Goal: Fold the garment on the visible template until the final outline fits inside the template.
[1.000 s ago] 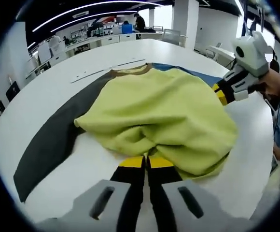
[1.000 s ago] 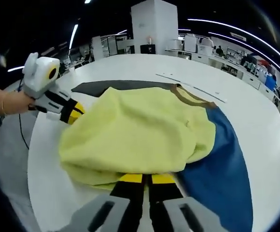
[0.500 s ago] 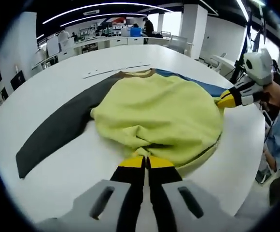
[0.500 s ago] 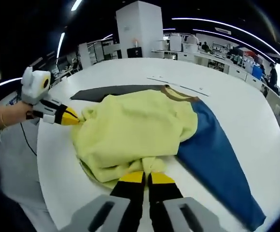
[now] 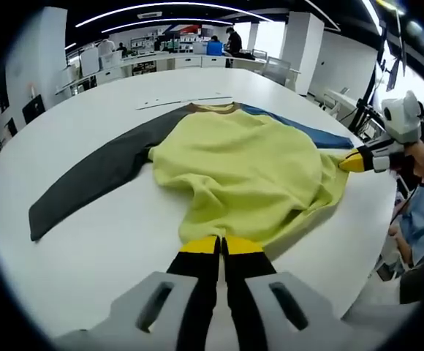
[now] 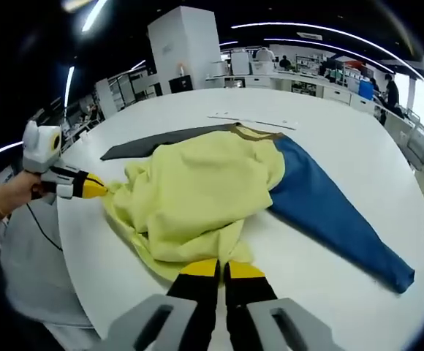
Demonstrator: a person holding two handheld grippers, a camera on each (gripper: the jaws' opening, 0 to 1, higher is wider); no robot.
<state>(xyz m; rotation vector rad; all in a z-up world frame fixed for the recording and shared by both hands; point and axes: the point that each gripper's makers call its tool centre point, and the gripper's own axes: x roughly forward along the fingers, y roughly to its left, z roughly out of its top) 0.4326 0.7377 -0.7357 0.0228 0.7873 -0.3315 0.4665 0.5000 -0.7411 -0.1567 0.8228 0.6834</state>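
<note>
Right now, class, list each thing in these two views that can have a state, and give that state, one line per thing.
garment body: yellow-green, bunched, hem pulled out at two points
grey sleeve: spread flat on the table
blue sleeve: spread flat on the table
left gripper: shut on the hem
right gripper: shut on the hem

Big round white table [image 5: 88, 241], w/ thin dark strip marks [image 5: 185, 101] on its far side, near the far edge; same marks [image 6: 252, 121] seen in right gripper view, past the middle of the tabletop [image 6: 329, 270]. Beyond the far edge: open office, rows of desks [image 5: 161, 62] w/ monitors & clutter, a seated person [image 5: 234, 42] at one. White square column [image 6: 185, 45] behind the table in right gripper view; another column [image 5: 303, 40] in left gripper view. Long ceiling light strips [image 5: 168, 7] overhead. More desks & people [image 6: 329, 73] at back right, too small to tell details.
</note>
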